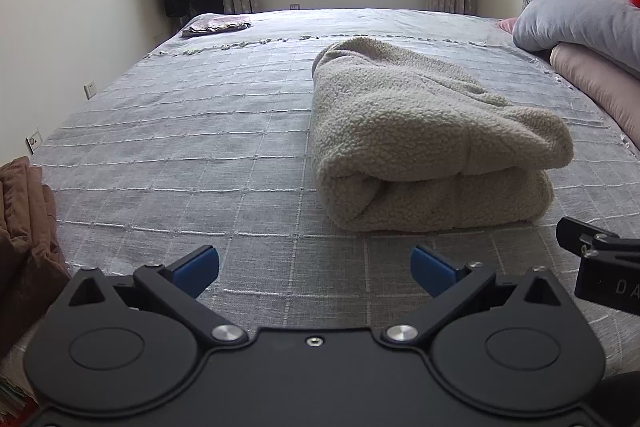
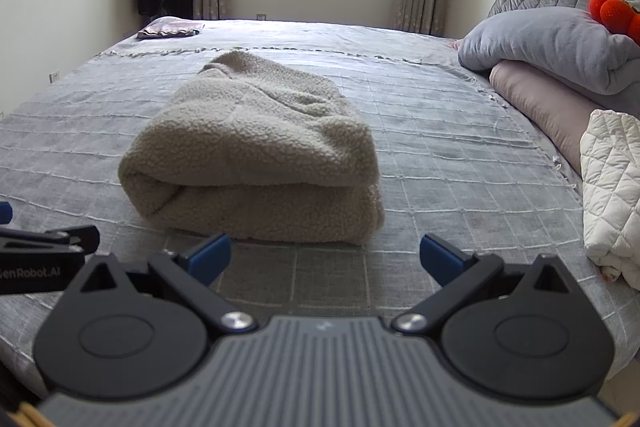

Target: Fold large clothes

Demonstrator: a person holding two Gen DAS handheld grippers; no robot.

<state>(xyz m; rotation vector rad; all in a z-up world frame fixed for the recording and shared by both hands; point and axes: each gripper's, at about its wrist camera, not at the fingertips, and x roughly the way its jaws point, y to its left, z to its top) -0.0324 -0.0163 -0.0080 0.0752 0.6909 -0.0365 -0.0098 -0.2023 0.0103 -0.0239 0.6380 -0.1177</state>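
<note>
The beige fleece garment [image 2: 256,151] lies folded thick on the bed [image 2: 440,131], both claws gaping wide, empty.

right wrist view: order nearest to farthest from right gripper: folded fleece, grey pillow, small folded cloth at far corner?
From the right gripper:
1. Folded beige fleece garment, just ahead, slightly left.
2. Grey plush pillow, right, by the headboard.
3. Small folded purple-grey cloth, far left corner.

One folded fleece garment [image 2: 256,151] — one small folded cloth [image 2: 170,28] — two grippers.
</note>
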